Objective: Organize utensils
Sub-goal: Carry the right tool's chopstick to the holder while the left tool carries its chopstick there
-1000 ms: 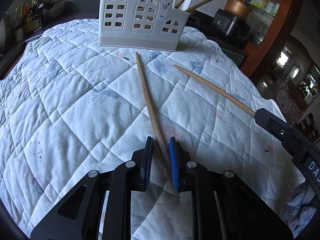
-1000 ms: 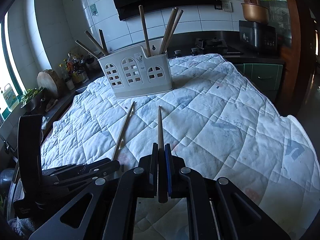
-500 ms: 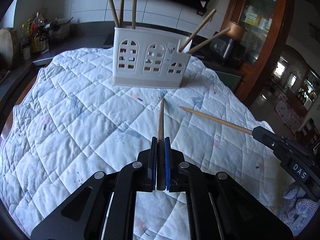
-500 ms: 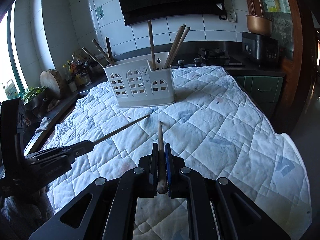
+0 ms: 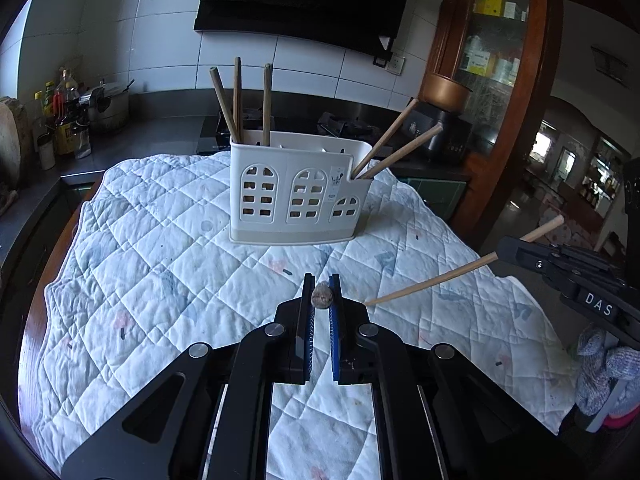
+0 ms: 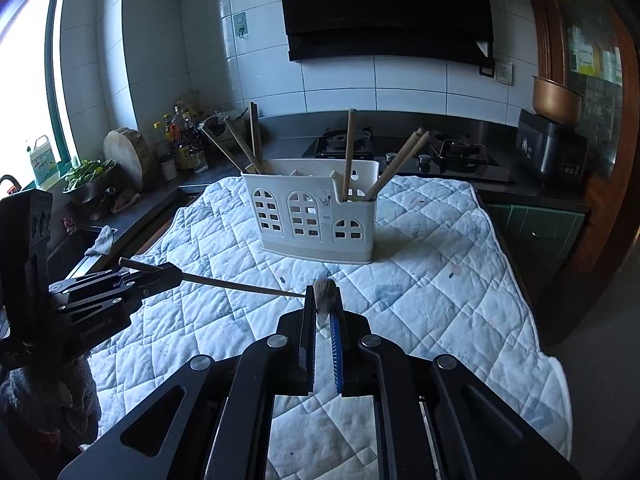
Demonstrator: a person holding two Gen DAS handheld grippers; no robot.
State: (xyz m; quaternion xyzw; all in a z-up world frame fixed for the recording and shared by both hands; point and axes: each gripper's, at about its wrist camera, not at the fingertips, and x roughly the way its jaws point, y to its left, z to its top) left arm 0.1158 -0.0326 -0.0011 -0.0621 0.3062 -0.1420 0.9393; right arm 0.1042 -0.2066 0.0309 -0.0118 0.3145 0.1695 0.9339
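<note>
The left gripper [image 5: 322, 294] is clenching a wooden chopstick [image 6: 240, 286] near its thick end, clear above the quilted cloth [image 5: 160, 248] covering the bench. In the right wrist view its long axis is lying almost level, thin tip pointing toward the right gripper. The risk I judge here: with so much length hanging past the jaws, the stick may pivot in the pads and reach the white utensil holder [image 5: 296, 196] at a slant, catching the rim instead of dropping in.

The right gripper [image 6: 323, 300] is likewise gripping a second chopstick [image 5: 436, 280], also airborne; in the left wrist view it is sloping down toward the cloth, thin tip leftward, blunt end sticking out behind the jaws. The two tips are sitting close together, so they could cross and knock each other loose. The holder itself is light-looking; a sideways poke could tip it, along with the chopsticks already leaning inside.
</note>
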